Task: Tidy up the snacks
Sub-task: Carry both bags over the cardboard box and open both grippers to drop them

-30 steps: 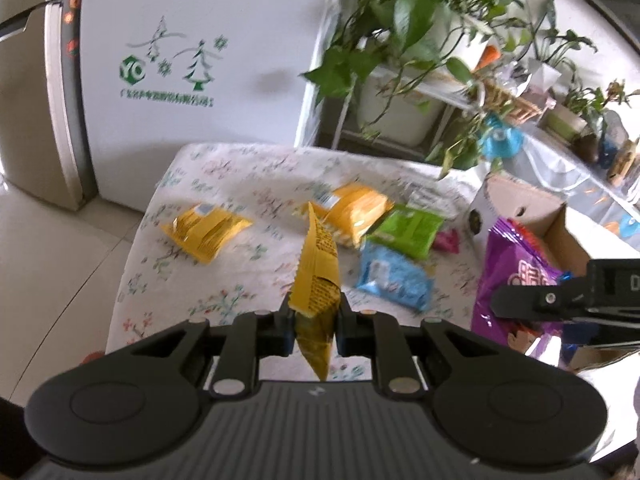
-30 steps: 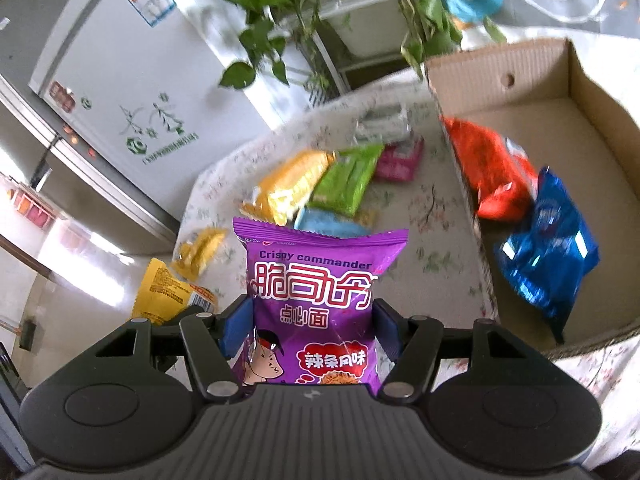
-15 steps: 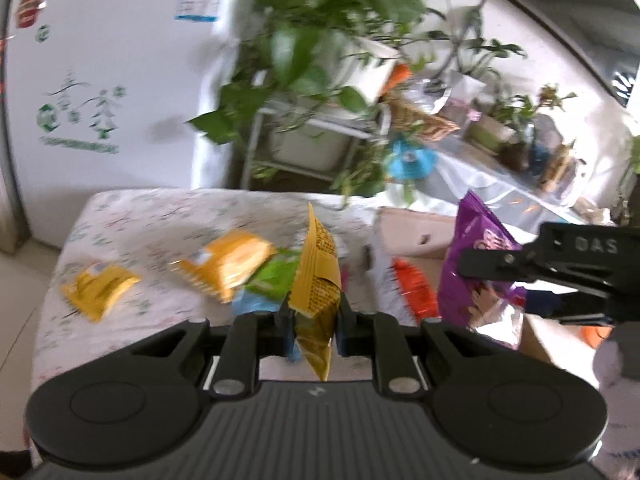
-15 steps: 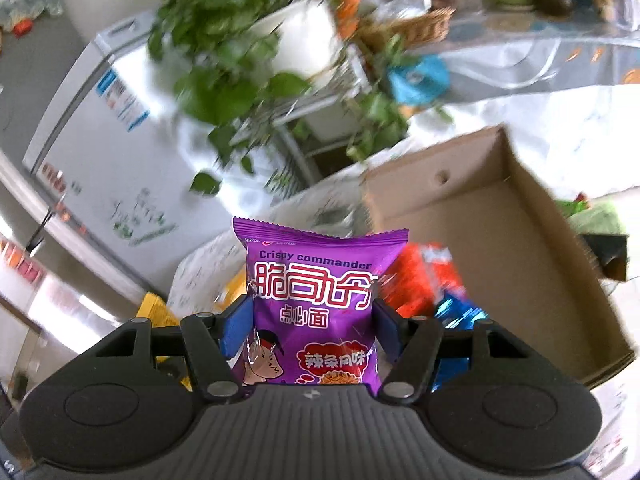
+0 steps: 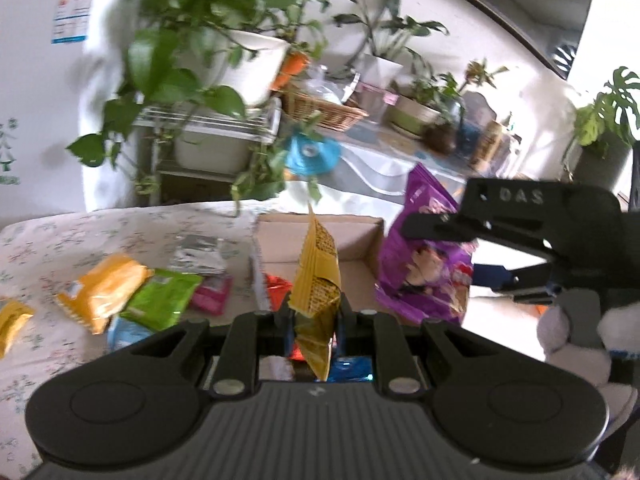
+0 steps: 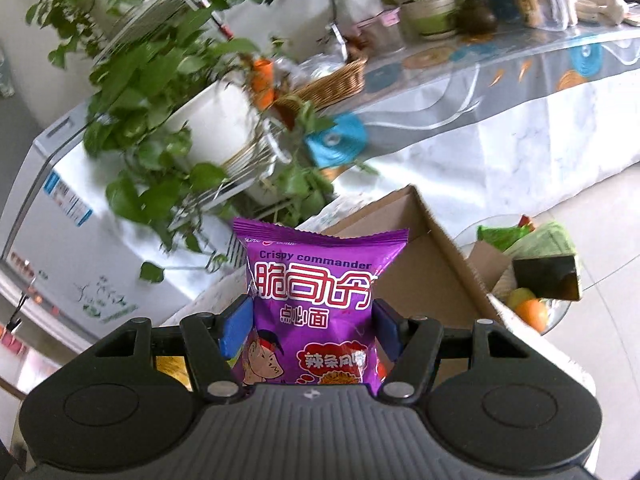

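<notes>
**2 packets carried toward the box**

Cardboard box (image 5: 316,240) open-topped at the table's edge, ready for drop-ins; red (image 5: 278,286) and blue (image 5: 348,370) packets already inside. Loose on the floral tablecloth (image 5: 60,240): orange (image 5: 102,292), green (image 5: 162,300), pink and silver packets, apparently awaiting pickup. Right gripper (image 6: 310,330) clamped on the purple Crispy commander packet (image 6: 316,300), upright. Left gripper (image 5: 314,318) pinched together on a yellow packet (image 5: 316,276), edge-on above the box.

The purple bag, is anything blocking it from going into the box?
Nothing visible does. The purple bag, pinched in the right gripper, hangs just in front of the open cardboard box. The box has no lid, and the part of its floor that shows looks bare.
</notes>
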{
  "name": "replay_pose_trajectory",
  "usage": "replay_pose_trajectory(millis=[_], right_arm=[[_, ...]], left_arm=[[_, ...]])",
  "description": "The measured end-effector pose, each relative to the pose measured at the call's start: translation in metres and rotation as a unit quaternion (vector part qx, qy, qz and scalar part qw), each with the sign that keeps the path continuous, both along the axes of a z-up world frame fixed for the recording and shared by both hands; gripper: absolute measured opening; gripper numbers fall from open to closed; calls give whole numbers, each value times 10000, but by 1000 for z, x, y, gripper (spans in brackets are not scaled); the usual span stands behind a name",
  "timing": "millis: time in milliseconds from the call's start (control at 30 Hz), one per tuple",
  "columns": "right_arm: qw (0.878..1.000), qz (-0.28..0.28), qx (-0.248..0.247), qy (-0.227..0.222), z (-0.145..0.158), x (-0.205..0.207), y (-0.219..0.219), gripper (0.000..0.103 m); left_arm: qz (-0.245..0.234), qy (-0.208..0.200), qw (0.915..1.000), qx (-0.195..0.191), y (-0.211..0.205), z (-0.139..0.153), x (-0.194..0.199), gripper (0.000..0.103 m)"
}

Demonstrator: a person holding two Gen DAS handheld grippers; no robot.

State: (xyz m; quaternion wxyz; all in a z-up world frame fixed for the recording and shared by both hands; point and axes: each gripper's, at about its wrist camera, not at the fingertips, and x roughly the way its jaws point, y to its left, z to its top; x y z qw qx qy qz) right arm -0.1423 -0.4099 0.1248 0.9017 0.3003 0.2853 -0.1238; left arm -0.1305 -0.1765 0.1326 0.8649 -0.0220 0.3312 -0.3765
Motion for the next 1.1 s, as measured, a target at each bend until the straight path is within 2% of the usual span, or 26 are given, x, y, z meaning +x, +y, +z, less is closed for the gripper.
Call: replay_pose_trajectory(millis=[600, 667, 700, 767, 900, 967, 1100], right_arm=[[9989, -374, -19, 279, -5, 15, -27, 71], [9986, -435, -8, 317, -6, 16, -29, 73], [9985, -444, 16, 306, -6, 16, -29, 73], [9987, -432, 82, 261, -5, 16, -29, 79], [9988, -423, 136, 197, -5, 17, -29, 80], [9989, -404, 165, 191, -5, 18, -27, 80], [9993, -286, 158, 200, -6, 25, -21, 81]], left_arm=[[-554, 541, 9968, 221, -80, -39, 5, 20], [-551, 555, 9965, 294, -84, -39, 7, 45], [-553, 538, 9966, 283, -84, -38, 7, 51], [-585, 440, 9971, 191, -81, -34, 7, 73], [-548, 481, 9973, 97, -67, -27, 14, 75], [-503, 465, 9976, 118, -58, -24, 19, 83], [-362, 414, 9984, 162, -35, -23, 30, 86]])
